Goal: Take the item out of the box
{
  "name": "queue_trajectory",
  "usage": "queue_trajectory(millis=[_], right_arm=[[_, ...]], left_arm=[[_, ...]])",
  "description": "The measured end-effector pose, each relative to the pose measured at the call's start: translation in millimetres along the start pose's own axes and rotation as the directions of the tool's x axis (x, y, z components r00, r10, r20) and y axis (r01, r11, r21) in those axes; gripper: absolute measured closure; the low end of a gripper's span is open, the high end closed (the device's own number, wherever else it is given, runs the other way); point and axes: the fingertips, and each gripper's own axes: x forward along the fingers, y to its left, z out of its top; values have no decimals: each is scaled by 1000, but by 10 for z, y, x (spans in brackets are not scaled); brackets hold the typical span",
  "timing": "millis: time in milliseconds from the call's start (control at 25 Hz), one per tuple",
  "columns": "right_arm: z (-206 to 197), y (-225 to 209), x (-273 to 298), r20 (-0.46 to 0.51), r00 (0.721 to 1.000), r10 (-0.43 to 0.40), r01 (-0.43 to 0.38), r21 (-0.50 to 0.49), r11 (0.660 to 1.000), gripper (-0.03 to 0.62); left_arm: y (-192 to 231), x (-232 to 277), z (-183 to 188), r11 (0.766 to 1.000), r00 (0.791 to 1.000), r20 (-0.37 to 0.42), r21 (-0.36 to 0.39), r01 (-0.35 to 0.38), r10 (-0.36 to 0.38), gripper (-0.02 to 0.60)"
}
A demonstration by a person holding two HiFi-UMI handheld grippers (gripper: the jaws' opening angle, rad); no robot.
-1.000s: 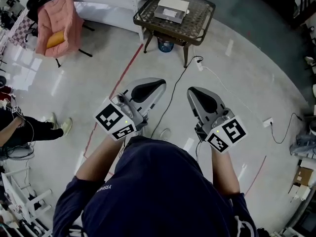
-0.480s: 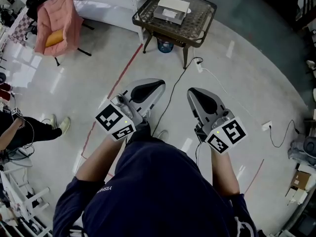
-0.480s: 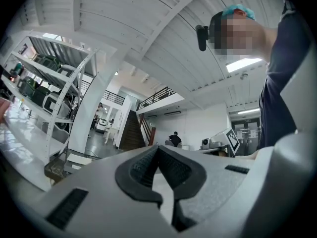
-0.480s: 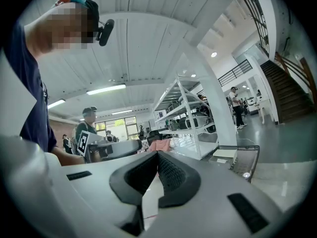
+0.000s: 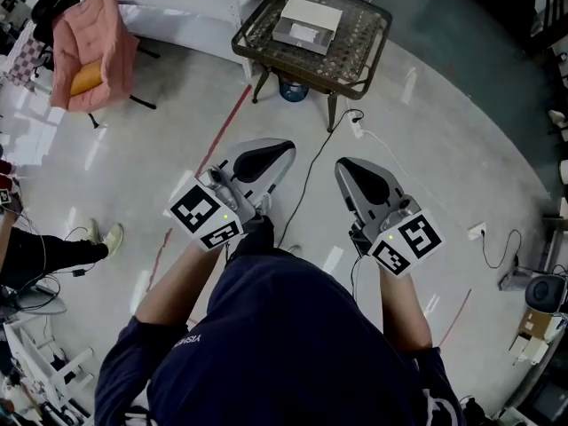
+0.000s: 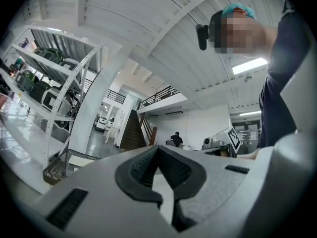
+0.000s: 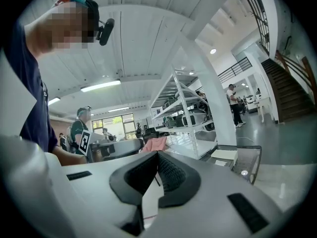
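While left tool (image 5: 271, 156) and right tool (image 5: 358, 181) sit closed, empty, a box (image 5: 307, 23) tops table (image 5: 353, 64).

We hold the left gripper (image 5: 282, 152) and the right gripper (image 5: 349, 171) side by side above the floor, just before our body and well apart from the table (image 5: 355, 47) standing ahead of us. The box (image 5: 307, 23) lies on the table. Under the table, a bottle (image 5: 294, 89) stands on the floor. A cable (image 5: 312, 162) runs over the floor from the table's near side back between the two grippers. Far left of the table, a cloth (image 5: 102, 29) hangs over a chair (image 5: 140, 103). Nearer us, at the left edge, a person (image 5: 49, 248) stands.
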Motion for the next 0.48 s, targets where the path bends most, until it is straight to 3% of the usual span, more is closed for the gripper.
queue_trajectory(millis=[480], right_arm=[[206, -462, 1285, -16, 999, -42, 42, 13, 999, 574]], left_arm=[[1363, 120, 212, 999, 999, -21, -14, 31, -32, 574]])
